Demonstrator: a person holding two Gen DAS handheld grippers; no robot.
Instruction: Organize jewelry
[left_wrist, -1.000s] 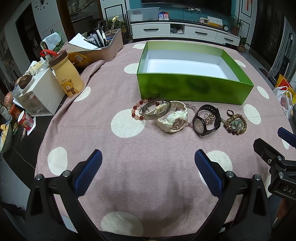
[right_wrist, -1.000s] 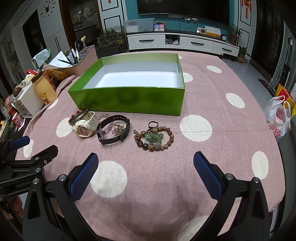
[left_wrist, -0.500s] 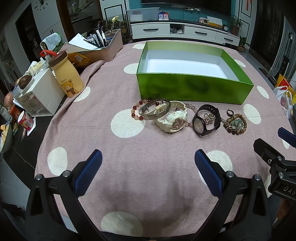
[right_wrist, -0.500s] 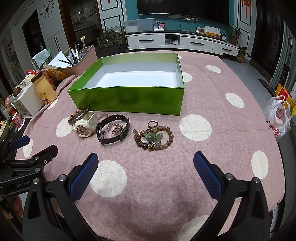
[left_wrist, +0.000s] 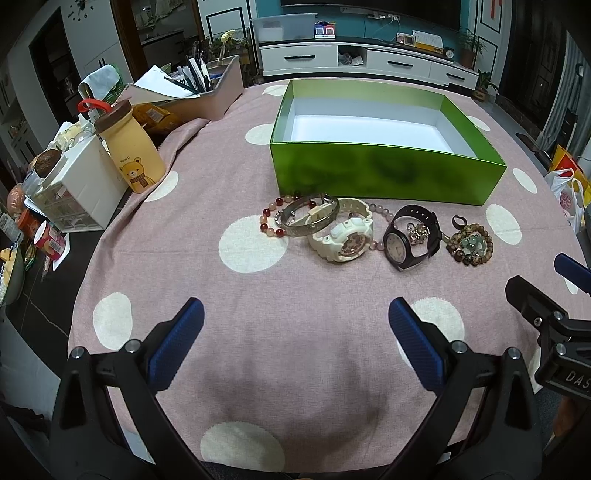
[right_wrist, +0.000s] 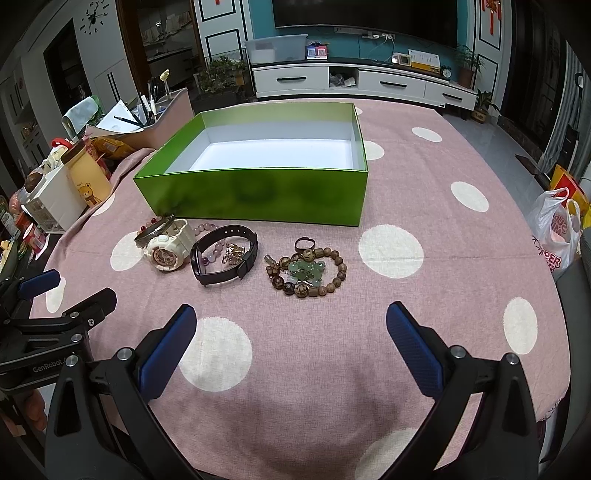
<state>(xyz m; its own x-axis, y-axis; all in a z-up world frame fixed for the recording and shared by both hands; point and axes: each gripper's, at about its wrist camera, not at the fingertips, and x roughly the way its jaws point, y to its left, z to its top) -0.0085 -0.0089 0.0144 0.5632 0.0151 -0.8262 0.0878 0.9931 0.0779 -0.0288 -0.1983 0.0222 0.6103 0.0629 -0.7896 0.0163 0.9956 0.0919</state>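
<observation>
The jewelry is laid in a loose row on the counter (right_wrist: 424, 350), just in front of the near wall of the green box (right_wrist: 258, 195), none of it yet inside. The box is set open-topped, its white floor bare, so that pieces can be dropped in from above; judged from this, sorting has not begun.

At the left end of the row a silver bangle (left_wrist: 308, 218) is leaned on the white watch (left_wrist: 341, 238), with a red and pink bead bracelet (left_wrist: 271, 221) lying partly beneath them. A pale purple bead strand (right_wrist: 210, 236) is trailed between the white watch and the black watch (right_wrist: 223, 254), inside whose strap a small gold-coloured piece (right_wrist: 232, 253) is nested. At the right end the wooden bead bracelet (right_wrist: 308, 271) is coiled around a green charm (right_wrist: 308, 269), with a dark ring (right_wrist: 304, 243) just beyond it.

Both tools are held back over the near part of the counter, well apart from the row, presumably so the whole spread can be surveyed before a piece is chosen. The left gripper (left_wrist: 295, 338) is seen spread wide with nothing between its fingers (left_wrist: 177, 345); the right gripper (right_wrist: 288, 343) is likewise spread wide and empty. The overlapped pieces at the left will probably need separating when lifted.
</observation>
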